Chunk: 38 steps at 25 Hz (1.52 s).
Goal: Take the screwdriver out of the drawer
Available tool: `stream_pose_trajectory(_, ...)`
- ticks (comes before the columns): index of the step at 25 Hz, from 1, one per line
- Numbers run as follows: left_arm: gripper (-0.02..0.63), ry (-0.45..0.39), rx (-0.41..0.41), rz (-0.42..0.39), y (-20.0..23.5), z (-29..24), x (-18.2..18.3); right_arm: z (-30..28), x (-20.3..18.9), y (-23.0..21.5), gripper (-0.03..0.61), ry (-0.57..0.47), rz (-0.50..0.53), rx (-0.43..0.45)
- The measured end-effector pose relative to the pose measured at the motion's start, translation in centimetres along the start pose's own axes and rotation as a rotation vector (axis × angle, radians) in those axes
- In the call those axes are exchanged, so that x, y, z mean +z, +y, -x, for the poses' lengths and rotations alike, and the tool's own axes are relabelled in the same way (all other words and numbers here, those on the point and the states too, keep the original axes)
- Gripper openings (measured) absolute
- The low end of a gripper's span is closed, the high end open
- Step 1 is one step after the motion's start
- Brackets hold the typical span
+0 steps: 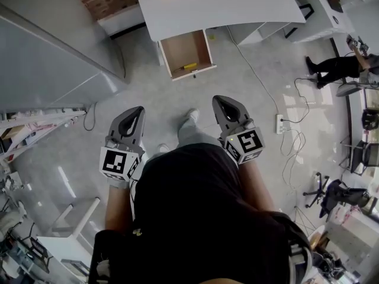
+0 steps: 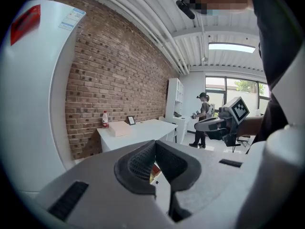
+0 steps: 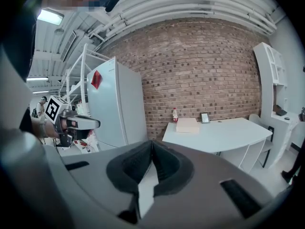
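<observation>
A yellow-handled screwdriver (image 1: 188,66) lies in the open wooden drawer (image 1: 201,51) under the white desk (image 1: 237,7), seen in the head view. My left gripper (image 1: 137,112) and right gripper (image 1: 219,101) are held side by side in front of the person's body, well short of the drawer. Both are shut with nothing between the jaws. In the left gripper view the shut left gripper (image 2: 155,143) points toward the desk (image 2: 138,130), and a sliver of the drawer shows behind the jaws. The right gripper (image 3: 151,142) points at the desk (image 3: 224,132) too.
A white fridge (image 3: 116,106) stands left of the desk against a brick wall (image 2: 114,75). On the desk are a box (image 3: 187,124), a bottle (image 3: 175,114) and a small frame (image 3: 205,118). Another person (image 1: 334,67) stands at the right. A power strip (image 1: 279,123) and cables lie on the floor.
</observation>
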<state>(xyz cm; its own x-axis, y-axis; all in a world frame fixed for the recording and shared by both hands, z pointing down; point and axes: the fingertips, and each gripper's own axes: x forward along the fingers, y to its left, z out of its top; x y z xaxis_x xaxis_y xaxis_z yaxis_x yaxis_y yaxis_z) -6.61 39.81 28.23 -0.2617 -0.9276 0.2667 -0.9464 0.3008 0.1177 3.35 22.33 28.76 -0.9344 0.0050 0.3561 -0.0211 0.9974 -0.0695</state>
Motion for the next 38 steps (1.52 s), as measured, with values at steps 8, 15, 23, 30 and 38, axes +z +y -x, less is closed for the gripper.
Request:
stream_pose_trajectory(8, 0.005, 0.017, -0.053, -0.017, 0.1, -12.3, 3.9, -2.7, 2.1, -10.6, 0.012, 0.009, -0.029, -0.036)
stream_pose_trajectory(15, 0.005, 0.067, -0.152, -0.094, -2.3, -20.5, 5.2, -2.4, 2.5, -17.1, 0.012, 0.01, -0.064, -0.113)
stream_pose_trajectory(23, 0.005, 0.136, -0.309, -0.1, -2.3, -27.8, 5.2, -2.6, 1.8, -21.2, 0.012, 0.021, -0.142, -0.24)
stream_pose_trajectory(30, 0.005, 0.242, -0.515, -0.166, -2.3, -34.1, 3.6, -3.0, 1.1, -23.8, 0.012, 0.04, -0.227, -0.409)
stream_pose_trajectory(38, 0.005, 0.393, -0.75, -0.232, -4.5, -38.9, -0.8, -2.2, -0.7, -25.5, 0.012, 0.057, -0.344, -0.608)
